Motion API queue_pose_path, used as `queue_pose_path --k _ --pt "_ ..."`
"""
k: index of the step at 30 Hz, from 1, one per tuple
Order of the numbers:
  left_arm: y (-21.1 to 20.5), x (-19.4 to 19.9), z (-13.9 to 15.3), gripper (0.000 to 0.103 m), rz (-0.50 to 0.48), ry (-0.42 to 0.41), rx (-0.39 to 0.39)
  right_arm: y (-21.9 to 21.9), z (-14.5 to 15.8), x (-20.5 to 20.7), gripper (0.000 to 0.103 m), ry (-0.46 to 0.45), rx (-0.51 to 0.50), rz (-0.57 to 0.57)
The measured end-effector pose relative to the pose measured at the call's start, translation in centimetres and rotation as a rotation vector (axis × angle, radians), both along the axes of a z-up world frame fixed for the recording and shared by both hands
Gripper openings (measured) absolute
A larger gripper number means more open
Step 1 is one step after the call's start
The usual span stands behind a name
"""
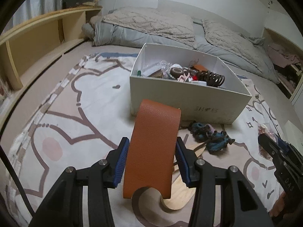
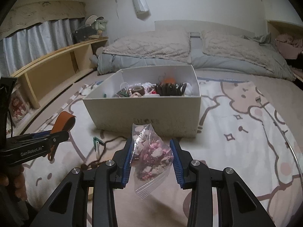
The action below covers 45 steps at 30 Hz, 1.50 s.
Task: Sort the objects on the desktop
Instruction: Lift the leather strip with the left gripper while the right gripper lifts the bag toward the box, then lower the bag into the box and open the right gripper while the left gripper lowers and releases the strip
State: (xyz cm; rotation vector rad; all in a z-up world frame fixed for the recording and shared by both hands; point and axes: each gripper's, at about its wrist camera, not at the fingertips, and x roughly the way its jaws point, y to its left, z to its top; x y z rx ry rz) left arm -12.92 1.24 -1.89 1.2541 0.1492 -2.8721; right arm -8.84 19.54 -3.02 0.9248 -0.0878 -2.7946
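Note:
My left gripper is shut on an orange-brown leather strap, which curves up and forward between the blue pads. In the right wrist view that strap sticks up from the left gripper at the left edge. My right gripper is shut on a clear zip bag of pink and white bits. Both are held above the patterned rug, just short of a white open box filled with several small items, among them a dark hair claw.
A tangle of dark and blue yarn lies in front of the box, with a light wooden piece under the left gripper. A green clip and a brown cord lie on the rug. Behind the box are bedding and a wooden shelf.

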Motion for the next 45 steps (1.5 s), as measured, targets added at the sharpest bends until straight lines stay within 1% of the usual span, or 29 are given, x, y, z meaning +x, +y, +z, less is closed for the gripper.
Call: queue_pose_path --k 6,12,20,26,33,40,43,45 --pt "0.8 -0.1 1.7 0.048 -0.011 0.022 -0.012 -0.1 1.4 0.0 0.039 0.006 -0.012 0.004" --pt "1.2 -0.5 3.6 0.048 -0.030 0.053 -0.005 0.3 3.6 -0.3 0.039 0.029 -0.021 0.014" --pt "1.8 -2.5 6.0 0.048 -0.063 0.103 -0.010 1.1 6.0 -2.1 0.039 0.053 -0.018 -0.001" --pt "2.4 -4.4 7.4 0.048 -0.087 0.130 0.015 1.5 7.7 -4.1 0.039 0.067 -0.032 0.008" --pt "2.5 -7.0 8.9 0.048 -0.099 0.162 0.018 1.2 9.9 -6.4 0.039 0.123 0.003 -0.001" --pt "2.2 -10.0 9.4 0.048 -0.100 0.191 0.022 0.5 11.4 -9.6 0.039 0.157 0.035 0.010" --pt "1.9 -11.6 9.4 0.048 -0.093 0.198 0.029 0.4 11.7 -11.5 0.039 0.153 0.025 0.028" --pt "1.9 -12.6 9.4 0.048 -0.090 0.204 0.028 0.2 11.8 -12.8 0.039 0.154 0.040 0.034"
